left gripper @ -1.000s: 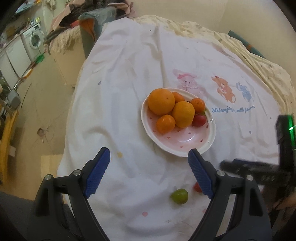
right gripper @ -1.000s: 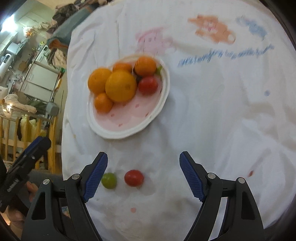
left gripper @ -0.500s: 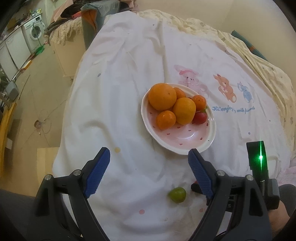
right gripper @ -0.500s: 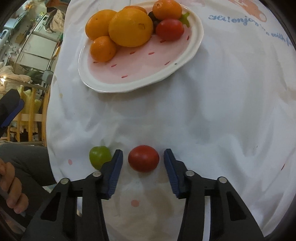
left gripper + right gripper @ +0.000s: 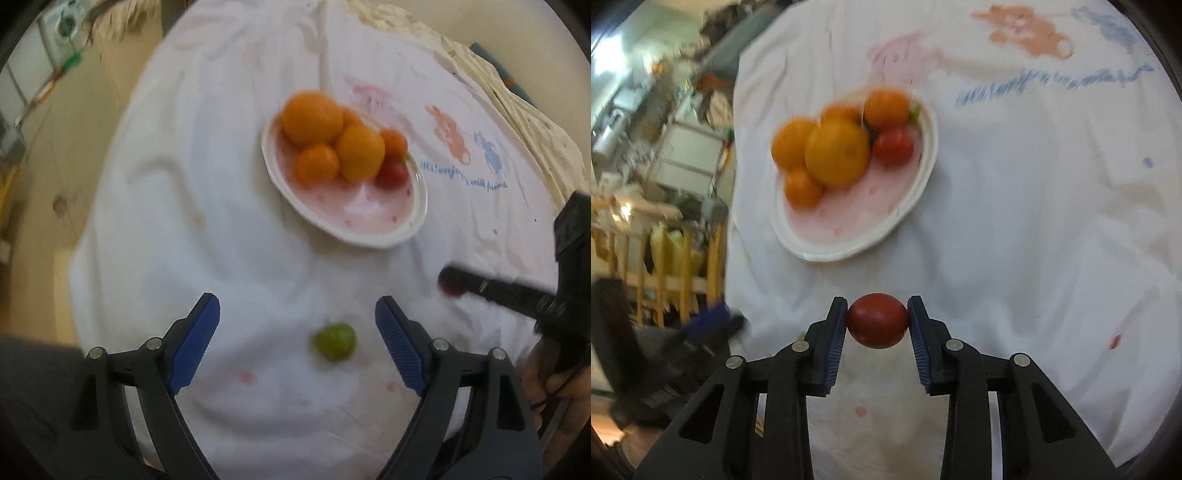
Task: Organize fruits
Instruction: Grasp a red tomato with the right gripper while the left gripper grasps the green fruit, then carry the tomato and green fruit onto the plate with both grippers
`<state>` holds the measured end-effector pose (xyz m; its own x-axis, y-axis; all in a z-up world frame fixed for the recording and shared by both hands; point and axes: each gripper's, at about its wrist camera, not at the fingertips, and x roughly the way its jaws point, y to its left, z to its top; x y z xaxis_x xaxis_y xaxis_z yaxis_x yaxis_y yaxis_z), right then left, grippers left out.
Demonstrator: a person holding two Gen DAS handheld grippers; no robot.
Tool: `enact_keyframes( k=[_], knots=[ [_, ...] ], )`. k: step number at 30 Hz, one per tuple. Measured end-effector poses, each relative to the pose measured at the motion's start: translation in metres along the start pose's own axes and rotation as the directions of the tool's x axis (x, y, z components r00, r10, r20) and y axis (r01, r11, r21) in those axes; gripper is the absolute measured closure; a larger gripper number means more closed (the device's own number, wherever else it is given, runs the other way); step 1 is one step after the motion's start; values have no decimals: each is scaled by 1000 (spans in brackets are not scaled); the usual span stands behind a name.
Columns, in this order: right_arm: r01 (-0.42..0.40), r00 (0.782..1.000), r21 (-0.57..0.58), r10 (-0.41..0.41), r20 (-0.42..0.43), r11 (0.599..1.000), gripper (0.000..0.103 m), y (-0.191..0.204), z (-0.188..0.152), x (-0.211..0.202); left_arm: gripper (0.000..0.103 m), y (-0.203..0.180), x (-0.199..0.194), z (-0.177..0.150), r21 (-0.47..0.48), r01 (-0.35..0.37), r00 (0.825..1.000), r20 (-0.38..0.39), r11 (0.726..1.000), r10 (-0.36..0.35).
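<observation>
A white and pink plate (image 5: 369, 240) on the white cloth holds several oranges (image 5: 312, 118) and a red tomato (image 5: 391, 175). A small green tomato (image 5: 335, 345) lies on the cloth between the blue pads of my left gripper (image 5: 295, 306), which is open and touches nothing. My right gripper (image 5: 876, 314) is closing, and its pads press both sides of a second red tomato (image 5: 877, 319), held above the cloth near the plate (image 5: 849, 251). In the left wrist view that gripper (image 5: 491, 291) reaches in from the right.
The cloth (image 5: 1034, 221) carries cartoon prints and blue lettering at the far side. The table's left edge drops to the floor (image 5: 44, 184). A wooden railing (image 5: 665, 266) and furniture stand to the left. A person's hand (image 5: 554, 376) grips the right tool.
My right gripper closed on the red tomato and lifted it off the cloth. My left gripper came down over the green tomato, which now lies between its open fingers.
</observation>
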<state>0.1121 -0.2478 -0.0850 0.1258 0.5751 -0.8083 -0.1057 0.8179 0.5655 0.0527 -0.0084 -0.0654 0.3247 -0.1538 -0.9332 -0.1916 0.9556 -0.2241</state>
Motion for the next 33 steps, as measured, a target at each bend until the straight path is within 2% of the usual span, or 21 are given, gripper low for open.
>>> enact_keyframes(
  k=[3,7,11,15,21,28,33],
  knots=[
    [-20,999,26,19,42,999,68,-6,3,-10,21,-8,12,-13,-33,-5,999,-35,999,4],
    [-53,997,50,50,58,997,68,-8,10,-14,33,-27,28,-29,-3,-32,997,-68,999,32],
    [-79,995,55,75,66,995,68,-9,13,-19,42,-38,37,-38,31,-95,994,-46,995,96],
    [-100,992,57,96,79,993,68,-7,14,-24,59,-46,45,-41,69,-118,992,-33,991,121],
    [-115,990,50,111,83,992,68,-5,16,-24,78,-47,45,-39,104,-147,988,-24,984,150],
    [-110,991,45,106,81,993,68,-2,16,-25,79,-47,37,-35,110,-128,991,-27,986,131],
    [-110,990,22,107,95,994,68,5,17,-29,79,-51,14,-18,131,-106,994,11,986,106]
  ],
)
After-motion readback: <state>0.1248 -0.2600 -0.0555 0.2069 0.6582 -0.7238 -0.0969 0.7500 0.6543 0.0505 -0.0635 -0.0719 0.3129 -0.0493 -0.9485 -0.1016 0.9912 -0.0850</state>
